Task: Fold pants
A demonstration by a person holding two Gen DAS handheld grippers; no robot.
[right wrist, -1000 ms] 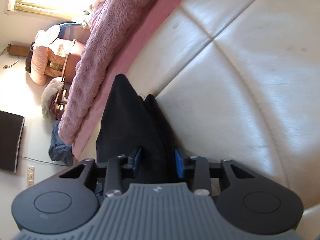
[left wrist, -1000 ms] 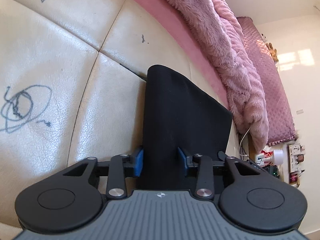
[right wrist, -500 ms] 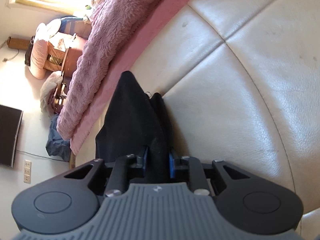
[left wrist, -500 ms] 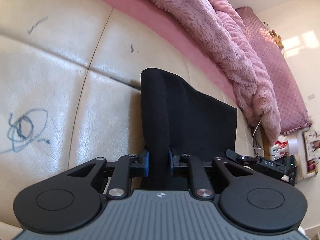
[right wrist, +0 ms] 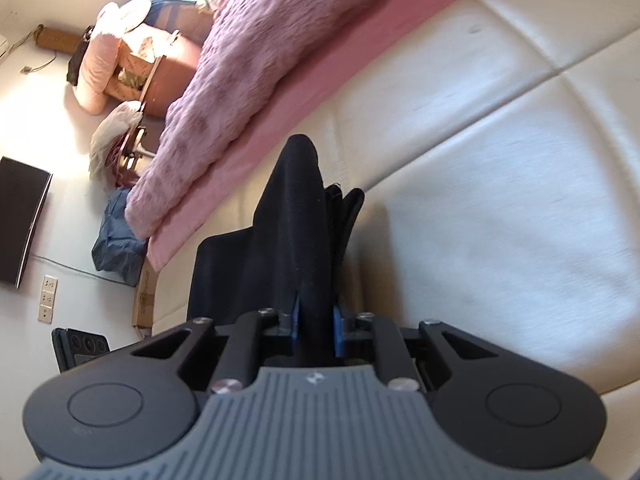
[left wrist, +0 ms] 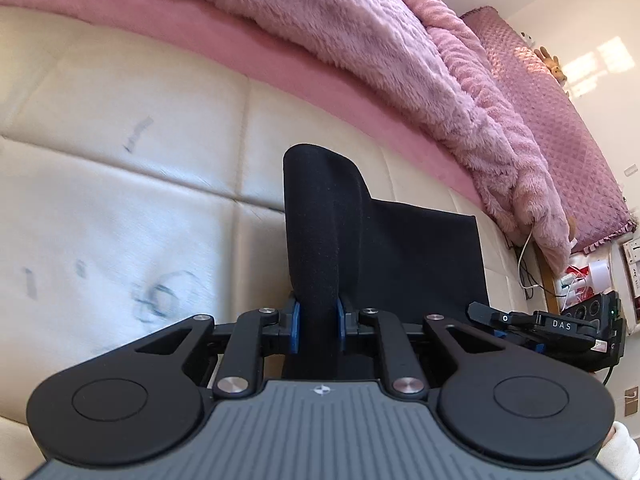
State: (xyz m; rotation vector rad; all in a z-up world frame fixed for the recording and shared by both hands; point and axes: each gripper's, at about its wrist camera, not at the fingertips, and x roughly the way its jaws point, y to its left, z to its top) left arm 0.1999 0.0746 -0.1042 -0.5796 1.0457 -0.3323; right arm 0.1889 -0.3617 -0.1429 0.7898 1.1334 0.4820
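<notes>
A bedroom: pale walls, a bed under a quilted pink bedspread [left wrist: 560, 120] with a fluffy pink blanket [left wrist: 360, 40] hanging over its edge, and in front of it the cream leather cushion [left wrist: 140, 200], panelled by seams and scribbled with pen marks, that serves as the folding surface. In the right wrist view a dark screen [right wrist: 20, 220] leans against the wall and a blue bag [right wrist: 116, 240] sits on the floor beyond the bed.

The black pants [left wrist: 420, 256] lie on that cushion, partly flat and partly pulled up into a ridge at the near edge. Each gripper has taken one end of that edge (the usual way to carry a fold over evenly, I judge, since two grips keep the hem straight). The left gripper [left wrist: 316, 324] pinches a thick roll of the cloth, its blue pads [left wrist: 295, 320] pressed into it. The right gripper [right wrist: 316, 330] has its jaws closing, with a bunch of the same fabric between them and the pads already against it; the right gripper also shows at the right of the left wrist view.

Against the frame a second back, both sets of jaws stood wide around the cloth and the pants lay flatter; now they are clamped and the fabric stands up as a peak in both views, while the cushion looks farther off and more of the bed shows. The lift seems to have started; the fold itself is not yet laid.
</notes>
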